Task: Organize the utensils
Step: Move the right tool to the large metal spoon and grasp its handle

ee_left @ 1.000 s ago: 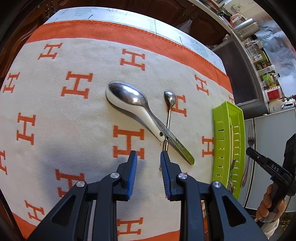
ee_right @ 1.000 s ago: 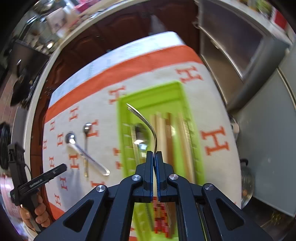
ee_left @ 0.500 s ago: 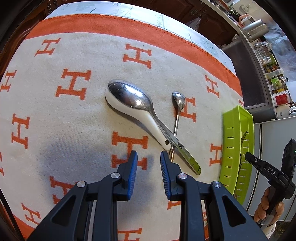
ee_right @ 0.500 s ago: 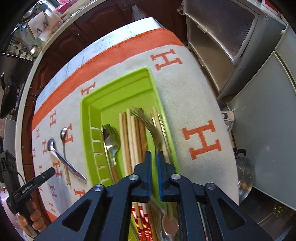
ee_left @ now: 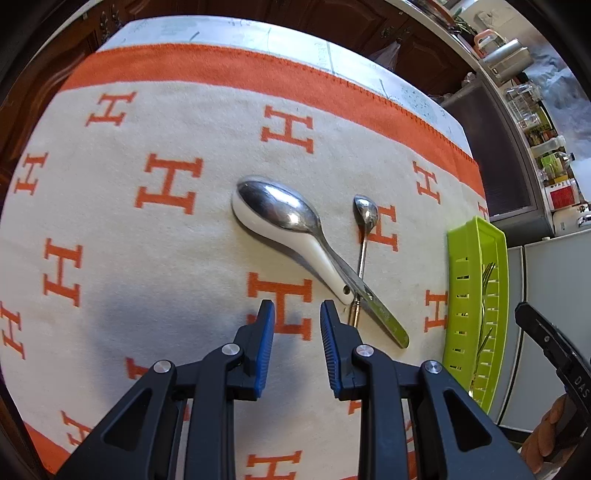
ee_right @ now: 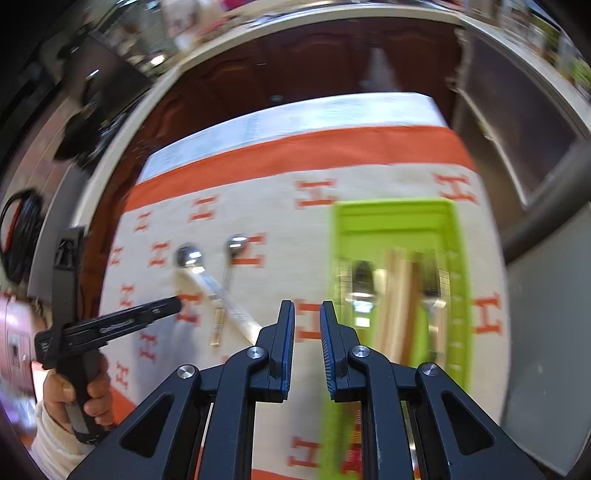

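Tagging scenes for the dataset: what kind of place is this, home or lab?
Most likely a home kitchen. A table under an orange-and-cream cloth holds spoons and a green cutlery tray; dark wooden cabinets stand behind, and a countertop with a kettle and jars runs along the side.

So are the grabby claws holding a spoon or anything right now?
No, nothing is held. The left gripper is open above the cloth, just short of the spoon handles. The right gripper is open and empty too; the fork lies in the green tray.

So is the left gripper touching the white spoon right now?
Apart. The left wrist view shows cloth between the left gripper and the white spoon.
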A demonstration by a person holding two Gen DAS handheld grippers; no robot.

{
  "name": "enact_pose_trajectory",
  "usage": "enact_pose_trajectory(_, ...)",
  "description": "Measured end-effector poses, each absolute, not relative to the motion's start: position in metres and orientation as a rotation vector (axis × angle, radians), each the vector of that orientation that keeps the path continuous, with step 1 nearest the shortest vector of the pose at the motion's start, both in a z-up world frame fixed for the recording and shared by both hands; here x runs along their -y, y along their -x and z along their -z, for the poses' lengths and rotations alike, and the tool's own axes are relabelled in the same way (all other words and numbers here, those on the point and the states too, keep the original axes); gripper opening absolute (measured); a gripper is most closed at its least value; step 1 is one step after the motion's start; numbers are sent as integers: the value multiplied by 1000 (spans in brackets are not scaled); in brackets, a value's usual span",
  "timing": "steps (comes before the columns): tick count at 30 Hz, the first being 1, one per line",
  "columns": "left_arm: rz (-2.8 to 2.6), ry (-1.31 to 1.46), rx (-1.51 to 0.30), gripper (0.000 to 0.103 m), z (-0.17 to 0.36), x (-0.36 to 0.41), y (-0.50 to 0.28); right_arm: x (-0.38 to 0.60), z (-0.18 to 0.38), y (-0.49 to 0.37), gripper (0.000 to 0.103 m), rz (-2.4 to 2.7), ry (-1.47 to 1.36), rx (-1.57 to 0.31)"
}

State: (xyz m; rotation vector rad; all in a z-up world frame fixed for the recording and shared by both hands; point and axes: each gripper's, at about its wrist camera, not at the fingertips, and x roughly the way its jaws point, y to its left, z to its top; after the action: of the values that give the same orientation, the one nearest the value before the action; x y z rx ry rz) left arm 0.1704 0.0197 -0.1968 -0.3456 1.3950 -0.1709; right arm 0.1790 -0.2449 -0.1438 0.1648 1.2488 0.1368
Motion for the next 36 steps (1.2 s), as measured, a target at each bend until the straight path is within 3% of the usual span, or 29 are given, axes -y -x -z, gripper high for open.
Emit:
enact_pose_trajectory(11,132,287,-1297,23,161,-62,-168,145,166,-219,14,-304,-81,-1298)
enact_pose_trajectory(25,151,387,-1347,23,188,-80,-162,85,247,-265,14,-340,32,-1435)
enact_pose_trajectory(36,160,419,-1361,23,196,-84,-161,67,260,-276,14,-332,98,-1433)
